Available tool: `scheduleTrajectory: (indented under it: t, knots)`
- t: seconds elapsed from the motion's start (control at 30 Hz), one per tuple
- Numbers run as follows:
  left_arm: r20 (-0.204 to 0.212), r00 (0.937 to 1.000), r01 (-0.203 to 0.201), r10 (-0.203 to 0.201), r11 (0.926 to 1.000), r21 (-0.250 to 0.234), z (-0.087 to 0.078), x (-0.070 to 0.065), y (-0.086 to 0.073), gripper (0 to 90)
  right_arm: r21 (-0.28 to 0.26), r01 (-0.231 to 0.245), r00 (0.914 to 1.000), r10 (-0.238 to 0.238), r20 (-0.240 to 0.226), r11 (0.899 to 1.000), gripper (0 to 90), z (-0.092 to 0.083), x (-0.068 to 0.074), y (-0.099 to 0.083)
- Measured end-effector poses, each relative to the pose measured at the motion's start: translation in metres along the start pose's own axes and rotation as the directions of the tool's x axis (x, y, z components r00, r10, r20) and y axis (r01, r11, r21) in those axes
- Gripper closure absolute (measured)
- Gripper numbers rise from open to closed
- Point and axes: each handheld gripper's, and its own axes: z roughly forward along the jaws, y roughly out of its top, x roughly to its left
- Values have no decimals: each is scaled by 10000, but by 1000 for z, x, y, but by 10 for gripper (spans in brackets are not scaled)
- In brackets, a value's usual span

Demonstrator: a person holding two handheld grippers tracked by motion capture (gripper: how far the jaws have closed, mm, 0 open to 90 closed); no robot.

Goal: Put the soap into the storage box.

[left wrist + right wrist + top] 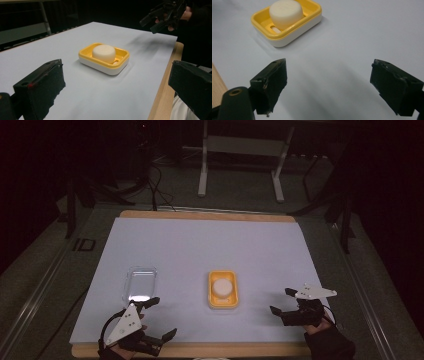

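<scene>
The left tool (pixel 161 317) sits low at the near left corner, its jaws spread wide apart with nothing between them, its grey three-cornered plate (pixel 125 324) tilted up over the hand. The right tool (pixel 281 301) is held at the near right by a dark-gloved hand (pixel 327 340), its jaws likewise spread and empty, pointing left and slightly away from the person.

One yellow dish (pixel 224 290) sits on the sheet (pixel 200 245), and one round white soap (pixel 222 287) lies in it. One clear lid (pixel 140 283) lies well apart from the dish. There are two grippers, the left gripper (pixel 159 317) and the right gripper (pixel 281 301), each with two black jaws spread apart.
</scene>
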Motion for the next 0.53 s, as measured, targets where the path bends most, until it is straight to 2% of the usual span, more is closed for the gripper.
scheduleTrajectory:
  t: [0.53]
  knots:
    - [73, 10000, 31, -30, 10000, -23, 1, -1, 0, 5, -28, -192, 9997, 191, -145, 9998, 139, 2, -2, -1]
